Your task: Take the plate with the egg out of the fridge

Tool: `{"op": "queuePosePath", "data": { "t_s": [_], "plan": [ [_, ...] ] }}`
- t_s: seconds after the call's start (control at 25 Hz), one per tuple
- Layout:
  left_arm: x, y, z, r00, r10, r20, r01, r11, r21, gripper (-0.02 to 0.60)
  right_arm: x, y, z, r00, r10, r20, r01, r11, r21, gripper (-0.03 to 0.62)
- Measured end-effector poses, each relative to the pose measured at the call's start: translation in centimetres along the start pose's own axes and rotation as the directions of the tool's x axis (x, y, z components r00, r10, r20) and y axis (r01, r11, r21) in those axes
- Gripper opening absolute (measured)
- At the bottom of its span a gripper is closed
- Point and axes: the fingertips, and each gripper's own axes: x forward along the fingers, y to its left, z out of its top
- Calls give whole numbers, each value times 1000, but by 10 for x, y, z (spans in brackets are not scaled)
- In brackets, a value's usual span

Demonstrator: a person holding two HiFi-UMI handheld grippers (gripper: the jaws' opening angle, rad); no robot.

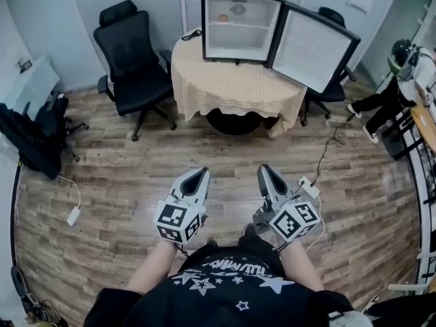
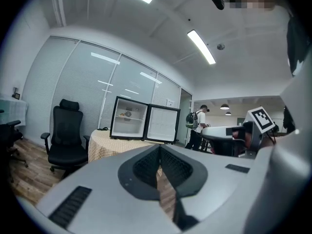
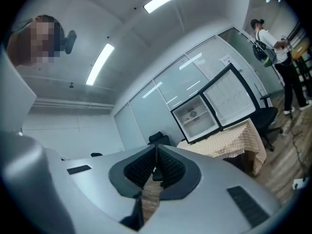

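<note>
A small black fridge (image 1: 238, 22) stands on a round table with a beige cloth (image 1: 235, 87), its door (image 1: 313, 50) swung open to the right. On its upper shelf lies a small pale plate with something orange on it (image 1: 223, 18), too small to make out. Both grippers are held low over the wooden floor, far in front of the table. My left gripper (image 1: 201, 174) is shut and empty, and my right gripper (image 1: 266, 169) beside it is also shut and empty. The left gripper view shows the open fridge (image 2: 129, 123) far beyond the closed jaws; the right gripper view shows the fridge (image 3: 195, 116) too.
A black office chair (image 1: 133, 60) stands left of the table, and another chair (image 1: 334, 90) behind the fridge door. A person (image 1: 402, 67) is at a desk on the right. Dark bags (image 1: 34, 135) lie at the left. A power strip with cable (image 1: 308, 186) lies near my right gripper.
</note>
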Motion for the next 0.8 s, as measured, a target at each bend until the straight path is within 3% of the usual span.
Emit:
{"op": "queuePosePath", "data": {
  "t_s": [0.36,0.8],
  "plan": [
    [-5,24,10,998,50,36,-50,999,-7,8,-5,-17,6,998,-49,33,48,998,34,31],
    [26,52,11,995,94,15,-95,996,6,8,48,-58,14,999,-24,42,20,997,77,31]
  ]
}}
